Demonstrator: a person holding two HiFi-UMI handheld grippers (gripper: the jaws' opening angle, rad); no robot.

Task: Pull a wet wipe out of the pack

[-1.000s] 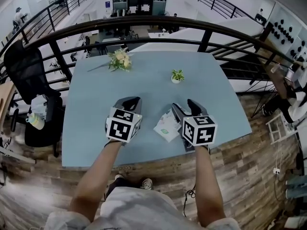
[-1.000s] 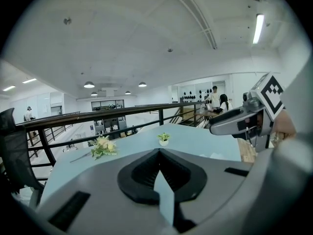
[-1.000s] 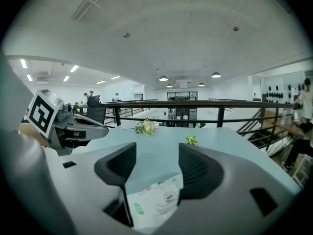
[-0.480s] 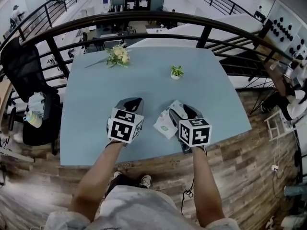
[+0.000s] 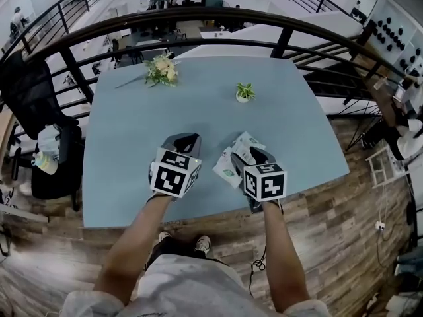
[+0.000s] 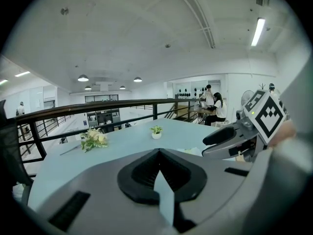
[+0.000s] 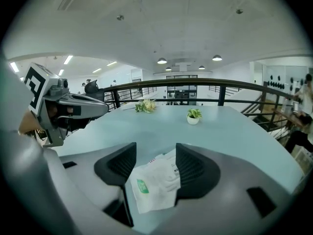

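The wet wipe pack [image 5: 229, 166] is a flat white pouch with a green label, lying on the pale blue table [image 5: 125, 131] near its front edge. My right gripper [image 5: 247, 155] is open and straddles the pack. In the right gripper view the pack [image 7: 155, 182] lies between the two black pads [image 7: 194, 168], its right edge at or under the right pad. My left gripper [image 5: 184, 140] is a short way to the left of the pack, shut, with nothing in it. The left gripper view shows its pads [image 6: 178, 173] meeting at the tip.
A flower bouquet [image 5: 162, 70] and a small potted plant [image 5: 245, 92] stand at the far side of the table. A black railing [image 5: 198, 18] curves behind it. A black office chair [image 5: 33, 104] stands to the left. The table's front edge runs just behind both grippers.
My right gripper has moved left, from beside the pack to over it, so the pack now lies between its jaws. The left gripper has hardly moved.
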